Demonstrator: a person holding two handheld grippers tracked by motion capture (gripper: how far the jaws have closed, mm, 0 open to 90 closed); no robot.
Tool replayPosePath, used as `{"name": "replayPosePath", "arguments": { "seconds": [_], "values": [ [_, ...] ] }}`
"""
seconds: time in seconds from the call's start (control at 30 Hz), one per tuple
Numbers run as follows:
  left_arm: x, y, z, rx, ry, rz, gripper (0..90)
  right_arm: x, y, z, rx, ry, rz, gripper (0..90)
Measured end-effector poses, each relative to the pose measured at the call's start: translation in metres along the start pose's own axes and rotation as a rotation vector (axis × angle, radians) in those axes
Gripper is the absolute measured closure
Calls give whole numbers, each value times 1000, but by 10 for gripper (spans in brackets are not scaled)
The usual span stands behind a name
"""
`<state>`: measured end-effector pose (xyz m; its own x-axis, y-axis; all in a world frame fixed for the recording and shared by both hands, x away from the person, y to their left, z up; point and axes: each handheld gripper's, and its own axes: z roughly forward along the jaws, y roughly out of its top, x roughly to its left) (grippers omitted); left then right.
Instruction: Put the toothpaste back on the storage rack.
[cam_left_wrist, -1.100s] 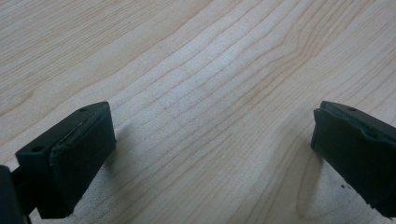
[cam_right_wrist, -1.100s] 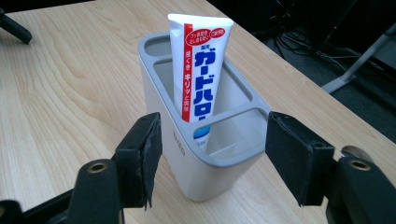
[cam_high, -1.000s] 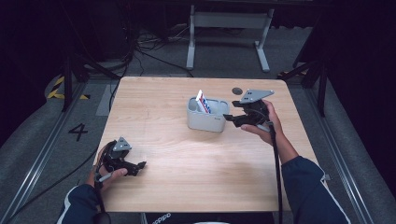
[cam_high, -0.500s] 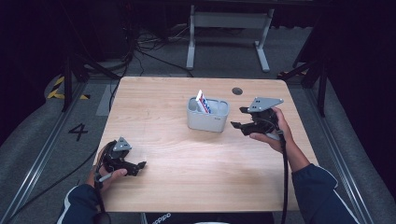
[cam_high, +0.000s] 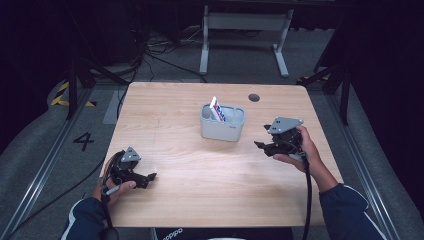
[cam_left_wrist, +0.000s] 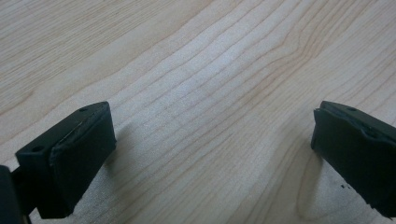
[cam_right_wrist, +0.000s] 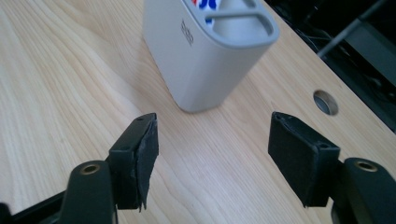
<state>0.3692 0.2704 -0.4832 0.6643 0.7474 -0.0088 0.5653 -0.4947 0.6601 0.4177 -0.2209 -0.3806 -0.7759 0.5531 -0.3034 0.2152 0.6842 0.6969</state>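
My right gripper (cam_high: 260, 146), jaws just opening and empty, sits near the grey plastic caddy (cam_high: 223, 123); its red-white-blue packet (cam_high: 217, 108), probably a sachet, is clearer from above; my left gripper (cam_high: 150, 177) gapes over the bare pale wooden table (cam_high: 200, 185).

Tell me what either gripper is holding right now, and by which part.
Nothing is held. The left gripper and right gripper both stand open over bare table.

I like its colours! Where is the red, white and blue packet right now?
In the high view, the packet stands tilted in the left compartment of the grey holder near the table's middle, left of the right gripper.
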Motion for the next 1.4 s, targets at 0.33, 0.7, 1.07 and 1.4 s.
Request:
{"name": "replayPosePath", "arguments": {
  "seconds": [0.33, 0.7, 1.07, 1.4],
  "values": [
    [0, 0, 0, 0, 0, 0, 2, 6, -29, -2, 48, -12, 6, 331],
    [0, 0, 0, 0, 0, -1, 2, 12, -66, -10, 112, -43, 11, 316],
    [0, 0, 0, 0, 1, -1, 2, 11, -115, -20, 151, -57, 83, 281],
    [0, 0, 0, 2, 4, -3, 2, 11, -161, -39, 110, -74, 251, 224]
  ]
}}
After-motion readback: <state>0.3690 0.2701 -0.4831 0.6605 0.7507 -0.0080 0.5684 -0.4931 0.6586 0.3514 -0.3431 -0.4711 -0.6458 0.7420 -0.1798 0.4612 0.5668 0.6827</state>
